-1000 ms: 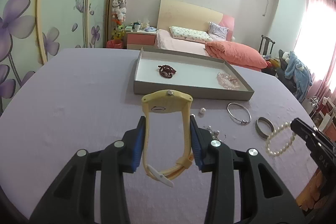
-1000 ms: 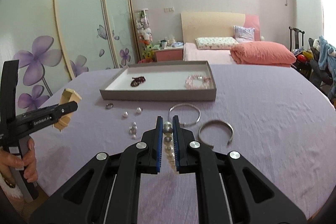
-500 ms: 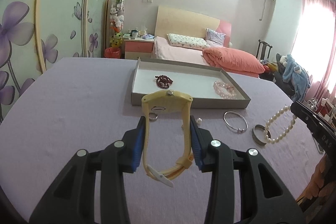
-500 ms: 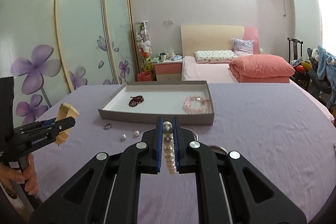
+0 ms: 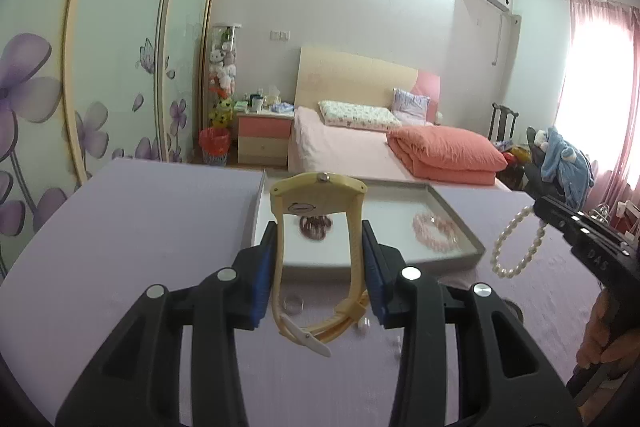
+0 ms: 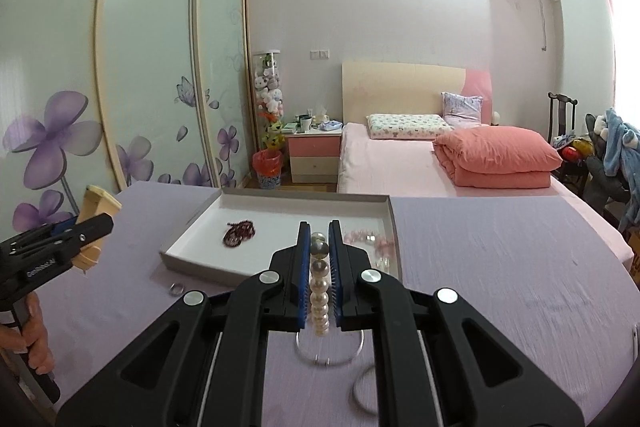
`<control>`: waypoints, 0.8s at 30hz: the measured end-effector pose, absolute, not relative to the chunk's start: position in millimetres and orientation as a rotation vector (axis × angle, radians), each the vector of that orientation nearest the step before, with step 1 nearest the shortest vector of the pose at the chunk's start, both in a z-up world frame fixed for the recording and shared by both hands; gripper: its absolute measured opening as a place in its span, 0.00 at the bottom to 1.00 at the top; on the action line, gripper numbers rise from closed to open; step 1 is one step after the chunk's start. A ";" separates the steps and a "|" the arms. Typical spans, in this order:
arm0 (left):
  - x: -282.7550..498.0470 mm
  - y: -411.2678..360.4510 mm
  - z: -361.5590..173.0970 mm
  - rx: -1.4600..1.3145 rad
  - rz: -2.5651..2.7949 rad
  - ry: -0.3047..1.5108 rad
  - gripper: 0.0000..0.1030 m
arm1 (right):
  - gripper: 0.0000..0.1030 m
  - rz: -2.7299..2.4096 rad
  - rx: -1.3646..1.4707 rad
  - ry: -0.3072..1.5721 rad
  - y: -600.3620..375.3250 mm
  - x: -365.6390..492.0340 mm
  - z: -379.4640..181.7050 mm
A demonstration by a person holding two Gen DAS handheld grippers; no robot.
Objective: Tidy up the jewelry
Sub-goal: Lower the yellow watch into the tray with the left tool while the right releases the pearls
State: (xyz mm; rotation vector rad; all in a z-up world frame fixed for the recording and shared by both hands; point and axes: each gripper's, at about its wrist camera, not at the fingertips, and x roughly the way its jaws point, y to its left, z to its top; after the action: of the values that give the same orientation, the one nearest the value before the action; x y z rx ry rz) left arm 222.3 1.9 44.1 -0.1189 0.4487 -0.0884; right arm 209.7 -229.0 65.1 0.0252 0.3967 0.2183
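My left gripper (image 5: 319, 235) is shut on a yellow wristwatch (image 5: 318, 193) and holds it above the table, just before the grey tray (image 5: 452, 211). My right gripper (image 6: 319, 237) is shut on a white pearl bracelet (image 6: 319, 291), which hangs from it in the left wrist view (image 5: 516, 243). The tray (image 6: 192, 227) holds a dark red bead bracelet (image 6: 239, 233) and a pink bead bracelet (image 6: 366, 239). The left gripper (image 6: 94, 225) with the watch (image 6: 98, 205) shows at the left of the right wrist view.
On the purple tablecloth (image 6: 500, 267) before the tray lie a small ring (image 6: 176, 289), a thin silver bangle (image 6: 330, 353), a wider bangle (image 6: 362, 387) and small pearl pieces (image 5: 362, 323). A bed (image 6: 440, 155) and wardrobe (image 6: 140, 67) stand behind.
Both grippers have risen and moved forward toward the tray with the watch and the pearl bracelet held. The tray now sits closer in both views.
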 end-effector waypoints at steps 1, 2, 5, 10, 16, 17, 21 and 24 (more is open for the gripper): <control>228.7 1.6 45.4 -0.120 -0.088 0.441 0.38 | 0.10 0.217 0.031 0.398 -229.4 216.6 63.9; 234.8 0.9 46.0 -0.122 -0.088 0.435 0.38 | 0.10 0.215 0.036 0.399 -229.0 221.9 63.3; 251.1 -2.2 45.9 -0.119 -0.086 0.421 0.38 | 0.10 0.210 0.046 0.410 -229.5 241.9 59.2; 283.0 -8.3 41.0 -0.127 -0.092 0.418 0.38 | 0.10 0.201 0.045 0.422 -225.9 269.4 53.8; 314.6 -10.2 32.8 -0.141 -0.100 0.425 0.38 | 0.10 0.200 0.065 0.436 -224.6 296.1 48.6; 320.2 -10.4 30.9 -0.139 -0.102 0.432 0.38 | 0.10 0.199 0.064 0.442 -223.8 300.4 47.0; 340.1 -14.6 30.4 -0.118 -0.103 0.440 0.38 | 0.10 0.204 0.051 0.458 -215.2 313.5 43.8; 349.3 -16.9 30.4 -0.110 -0.109 0.426 0.38 | 0.10 0.207 0.051 0.459 -212.2 318.7 40.8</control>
State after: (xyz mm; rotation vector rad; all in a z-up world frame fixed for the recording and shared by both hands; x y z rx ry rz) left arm 349.3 -16.9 30.4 -0.1099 0.4263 -0.1089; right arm 318.7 -212.2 40.8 0.0511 0.4593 0.2073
